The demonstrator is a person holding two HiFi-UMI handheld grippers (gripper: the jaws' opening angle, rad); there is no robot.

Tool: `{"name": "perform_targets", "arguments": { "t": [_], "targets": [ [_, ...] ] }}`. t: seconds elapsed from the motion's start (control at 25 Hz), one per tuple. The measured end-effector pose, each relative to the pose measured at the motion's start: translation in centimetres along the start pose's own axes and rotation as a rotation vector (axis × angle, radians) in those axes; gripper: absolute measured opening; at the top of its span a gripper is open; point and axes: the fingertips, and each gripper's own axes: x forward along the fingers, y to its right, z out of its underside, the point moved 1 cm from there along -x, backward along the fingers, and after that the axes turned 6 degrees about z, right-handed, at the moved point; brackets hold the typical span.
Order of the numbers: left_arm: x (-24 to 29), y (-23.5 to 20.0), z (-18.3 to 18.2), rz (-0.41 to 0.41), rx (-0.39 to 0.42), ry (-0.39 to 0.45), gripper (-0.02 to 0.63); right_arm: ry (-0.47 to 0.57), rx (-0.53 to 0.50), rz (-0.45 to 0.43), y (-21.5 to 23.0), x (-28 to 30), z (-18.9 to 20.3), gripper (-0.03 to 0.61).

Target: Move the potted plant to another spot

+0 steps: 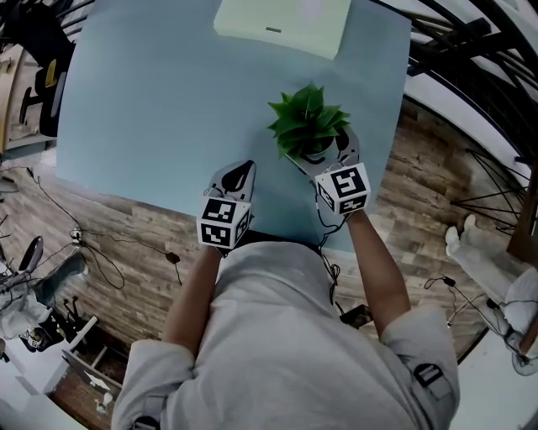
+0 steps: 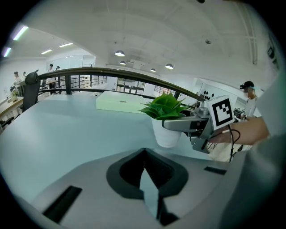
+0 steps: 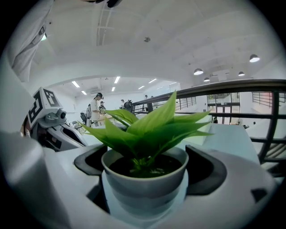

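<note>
Closest to the head camera, the person's grey shirt [image 1: 269,336] is filling the lower frame, with both forearms reaching out over the near edge of the pale blue table [image 1: 151,101]. At the left, the left gripper [image 1: 242,172] is hovering with its jaws drawn to a point. At the right, the right gripper [image 1: 321,149] is clasping the potted plant [image 1: 307,117] near the table's right side, and a pale green box [image 1: 282,25] is lying at the far edge. In the left gripper view, that gripper's dark-padded jaws are sitting narrow with nothing between them, while the white pot beyond is showing inside the other gripper's grey jaw. In the right gripper view, the jaws are pressing on either side of the white pot, its green leaves spreading above the rim.
</note>
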Motion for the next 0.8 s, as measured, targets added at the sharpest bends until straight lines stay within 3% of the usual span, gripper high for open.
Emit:
{"name": "perform_targets", "arguments": {
  "t": [0.8],
  "targets": [
    [0.2, -0.2, -0.2, 0.015, -0.012, -0.003, 0.012, -0.026, 0.036, 0.020, 0.0, 0.5, 1.8, 0.544]
  ]
}}
